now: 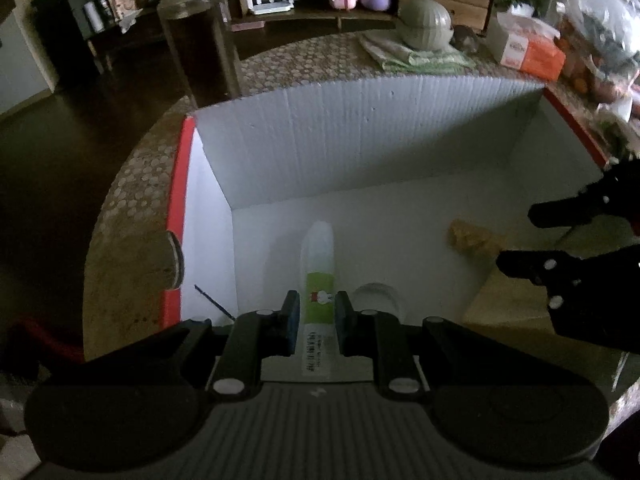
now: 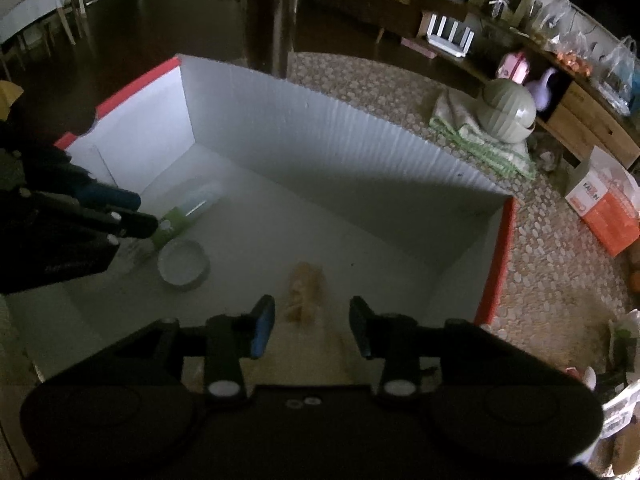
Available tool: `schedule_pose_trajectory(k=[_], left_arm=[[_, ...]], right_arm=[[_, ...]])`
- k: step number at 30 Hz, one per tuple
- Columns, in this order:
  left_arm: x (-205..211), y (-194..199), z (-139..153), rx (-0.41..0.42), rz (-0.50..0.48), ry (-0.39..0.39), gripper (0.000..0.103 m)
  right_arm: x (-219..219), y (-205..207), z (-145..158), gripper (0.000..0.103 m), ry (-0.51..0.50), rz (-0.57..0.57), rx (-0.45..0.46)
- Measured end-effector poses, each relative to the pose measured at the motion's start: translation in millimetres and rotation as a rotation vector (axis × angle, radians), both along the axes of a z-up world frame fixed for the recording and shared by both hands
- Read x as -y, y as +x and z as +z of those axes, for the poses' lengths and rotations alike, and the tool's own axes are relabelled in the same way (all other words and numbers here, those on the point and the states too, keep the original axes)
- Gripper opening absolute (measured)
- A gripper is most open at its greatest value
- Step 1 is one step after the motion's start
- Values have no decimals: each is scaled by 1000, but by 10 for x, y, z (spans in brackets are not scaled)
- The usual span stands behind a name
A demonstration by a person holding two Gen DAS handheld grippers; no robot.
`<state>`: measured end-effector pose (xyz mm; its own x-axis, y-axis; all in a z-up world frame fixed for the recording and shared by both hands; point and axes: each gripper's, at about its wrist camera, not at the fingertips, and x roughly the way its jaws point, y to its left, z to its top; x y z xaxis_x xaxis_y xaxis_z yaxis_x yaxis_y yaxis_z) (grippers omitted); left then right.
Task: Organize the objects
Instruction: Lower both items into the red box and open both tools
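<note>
The left tongs pinch a slim white plastic tube with a green label by its near end, its long axis running straight ahead from the fingers, its rounded tip pointing at the far wall of the white corrugated box with red edges. Just right of these tongs, on the box floor, lies a shallow round grey lid, close beside the tube. The right tongs hang spread with nothing between them, and just ahead of their fingers lies a small tan knobbly lump. Beyond the box, on the pebble-patterned worktop, stand a tall dark glass jar and a ribbed grey-green round pot resting on a folded green-striped cloth.
</note>
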<state>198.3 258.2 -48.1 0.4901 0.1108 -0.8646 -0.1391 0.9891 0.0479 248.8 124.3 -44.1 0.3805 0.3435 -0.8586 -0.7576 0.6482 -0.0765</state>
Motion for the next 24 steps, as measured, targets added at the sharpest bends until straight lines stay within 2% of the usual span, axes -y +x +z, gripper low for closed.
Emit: schedule_pose_trajectory(k=[10, 12, 14, 19, 24], left_arm=[[53, -236, 254, 80, 40, -14, 18], [102, -285, 307, 92, 26, -13, 18], [159, -336, 363, 107, 12, -22, 18], [248, -491, 508, 142, 10, -64, 18], [392, -620, 616, 170, 8, -54, 20]], right_arm=[[330, -190, 427, 46, 129, -8, 27], [408, -258, 513, 50, 153, -6, 35], [493, -332, 594, 62, 179, -6, 39], [680, -505, 715, 62, 217, 0, 61], [939, -656, 796, 64, 258, -14, 75]])
